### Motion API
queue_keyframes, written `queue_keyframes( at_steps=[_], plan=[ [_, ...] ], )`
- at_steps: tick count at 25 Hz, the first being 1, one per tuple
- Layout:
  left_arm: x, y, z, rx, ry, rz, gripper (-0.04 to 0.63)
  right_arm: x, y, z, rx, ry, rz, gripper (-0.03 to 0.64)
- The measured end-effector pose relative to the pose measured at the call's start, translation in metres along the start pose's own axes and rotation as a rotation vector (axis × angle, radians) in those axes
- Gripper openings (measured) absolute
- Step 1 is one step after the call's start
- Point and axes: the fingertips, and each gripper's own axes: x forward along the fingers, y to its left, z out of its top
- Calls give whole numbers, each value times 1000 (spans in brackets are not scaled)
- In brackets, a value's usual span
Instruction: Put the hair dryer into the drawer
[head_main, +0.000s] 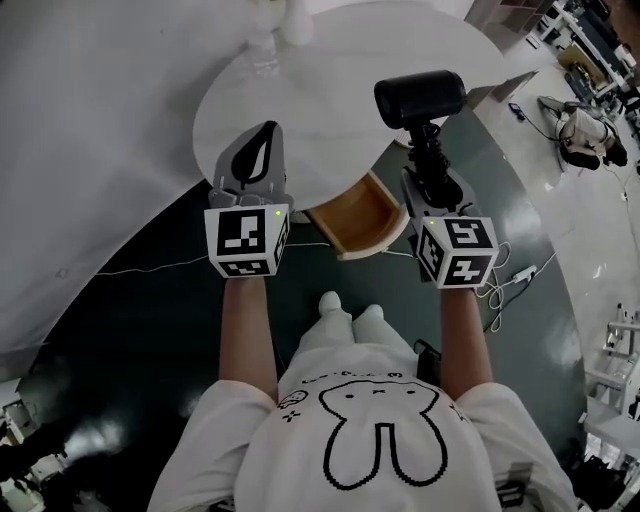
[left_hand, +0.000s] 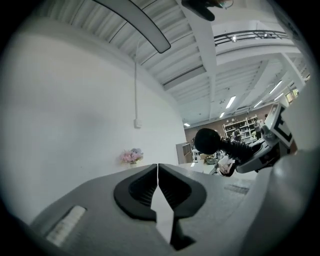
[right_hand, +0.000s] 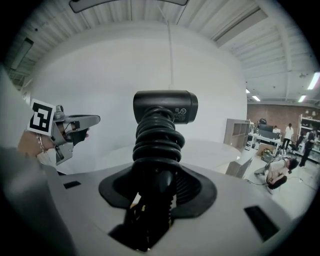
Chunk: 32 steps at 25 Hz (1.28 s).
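Note:
The black hair dryer (head_main: 420, 97) has its cord coiled round its handle and stands upright in my right gripper (head_main: 428, 170), whose jaws are shut on the wrapped handle. In the right gripper view the hair dryer (right_hand: 165, 107) rises from between the pads of the right gripper (right_hand: 155, 185), barrel pointing right. It hangs over the near right edge of the round white table (head_main: 300, 110). The wooden drawer (head_main: 355, 212) stands pulled out under the table, just left of and below that gripper. My left gripper (head_main: 258, 150) is shut and empty over the table's near left side, its tips meeting in the left gripper (left_hand: 158, 172) view.
A small bunch of flowers (left_hand: 131, 156) stands at the table's far side. White cables and a power strip (head_main: 515, 278) lie on the dark floor to the right. The person's feet (head_main: 350, 312) are just before the drawer. Another person (head_main: 585, 130) sits on the floor far right.

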Motion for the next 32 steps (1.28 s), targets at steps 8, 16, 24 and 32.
queue_keyframes(
  at_steps=[8, 16, 24, 32],
  plan=[
    [20, -28, -55, -52, 93, -53, 17, 13, -21, -78, 70, 177, -26, 178],
    [29, -50, -77, -101, 132, -56, 17, 13, -31, -141, 107, 323, -7, 178],
    [31, -63, -83, -114, 164, -55, 17, 17, -34, -190, 133, 507, 23, 178],
    [35, -63, -89, -114, 179, -49, 17, 31, -40, -231, 127, 722, 14, 178]
  ],
)
